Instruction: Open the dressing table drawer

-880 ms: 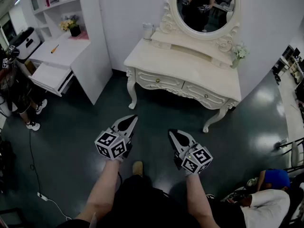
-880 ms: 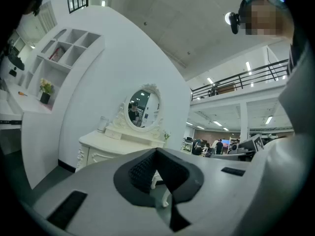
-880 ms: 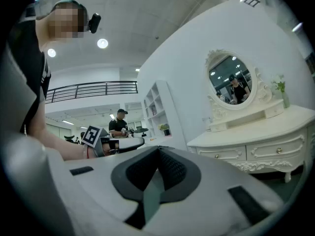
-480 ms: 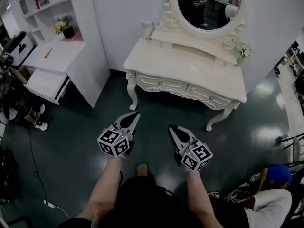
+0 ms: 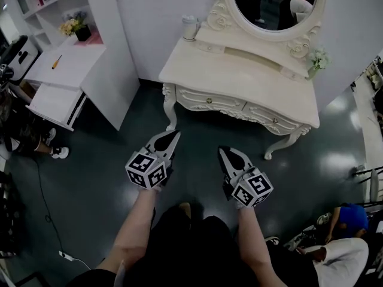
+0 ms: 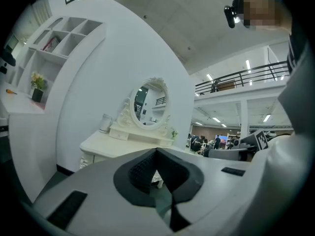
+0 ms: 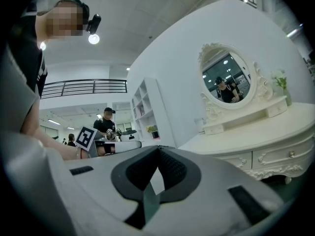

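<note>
**Both grippers closed and empty, dressing desk drawers shut**

The person stands on the dark floor point(image 5: 102, 178) and holds both grippers level, pointing to the far side. The left gripper point(image 5: 173, 134) has its fingers point(image 6: 140, 173) pressed together at the tips, and nothing is between them. The right gripper point(image 5: 222, 151) is in the same state: its fingers point(image 7: 173, 170) meet at the tips and hold nothing. The two grippers are side by side, a little apart from each other, and both are well apart from the furniture.

The cream dressing desk point(image 5: 251, 79) stands on the far side of the grippers, against the white wall, slightly to the right. Under its top are two drawers next to each other. The left drawer point(image 5: 200, 98) and the right drawer point(image 5: 266, 117) each carry a small knob in the middle, and both are fully shut.

On the top, an oval mirror point(image 5: 276, 5) in a carved frame stands at the far edge. A white cup point(image 5: 190, 27) is at the far left corner, and a small bunch of flowers point(image 5: 318, 58) is at the far right.

On the left stands a white desk point(image 5: 72, 70) with shelves above it. A small orange-handled tool point(image 5: 55, 61) lies on it, and a flat board point(image 5: 55, 102) below its top is pulled out. A person with a blue cap point(image 5: 346, 219) is at the near right.
</note>
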The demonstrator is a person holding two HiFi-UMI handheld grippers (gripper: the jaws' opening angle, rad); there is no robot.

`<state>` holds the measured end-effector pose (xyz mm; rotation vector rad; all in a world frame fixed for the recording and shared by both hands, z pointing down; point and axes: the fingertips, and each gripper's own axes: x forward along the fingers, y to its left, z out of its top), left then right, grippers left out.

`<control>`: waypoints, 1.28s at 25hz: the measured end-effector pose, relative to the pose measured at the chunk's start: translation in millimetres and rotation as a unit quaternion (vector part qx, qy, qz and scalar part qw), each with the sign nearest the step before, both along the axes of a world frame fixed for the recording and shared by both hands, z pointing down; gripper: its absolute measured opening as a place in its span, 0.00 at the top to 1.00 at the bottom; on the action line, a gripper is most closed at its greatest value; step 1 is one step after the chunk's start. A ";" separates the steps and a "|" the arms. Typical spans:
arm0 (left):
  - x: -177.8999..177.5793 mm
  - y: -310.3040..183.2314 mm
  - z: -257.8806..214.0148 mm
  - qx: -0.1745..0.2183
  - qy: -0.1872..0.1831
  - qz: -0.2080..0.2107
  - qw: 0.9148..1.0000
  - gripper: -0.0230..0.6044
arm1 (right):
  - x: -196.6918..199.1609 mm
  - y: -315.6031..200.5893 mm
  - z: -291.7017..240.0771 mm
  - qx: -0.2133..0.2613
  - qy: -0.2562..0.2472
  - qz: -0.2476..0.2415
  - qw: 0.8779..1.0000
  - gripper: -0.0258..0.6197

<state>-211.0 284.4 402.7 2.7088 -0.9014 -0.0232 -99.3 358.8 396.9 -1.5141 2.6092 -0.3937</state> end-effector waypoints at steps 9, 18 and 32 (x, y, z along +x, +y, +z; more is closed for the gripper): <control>15.1 -28.4 5.4 -0.013 -0.001 -0.004 1.000 0.96 | 20.3 -29.0 3.6 -0.005 -0.022 0.015 1.000 0.96; 46.2 -81.4 6.9 -0.017 -0.008 -0.014 1.000 0.96 | 48.7 -86.3 6.4 -0.005 -0.024 -0.005 1.000 0.96; 97.0 -186.1 13.0 -0.024 -0.002 -0.038 0.999 0.96 | 92.0 -203.4 15.2 -0.015 -0.010 -0.052 0.998 0.95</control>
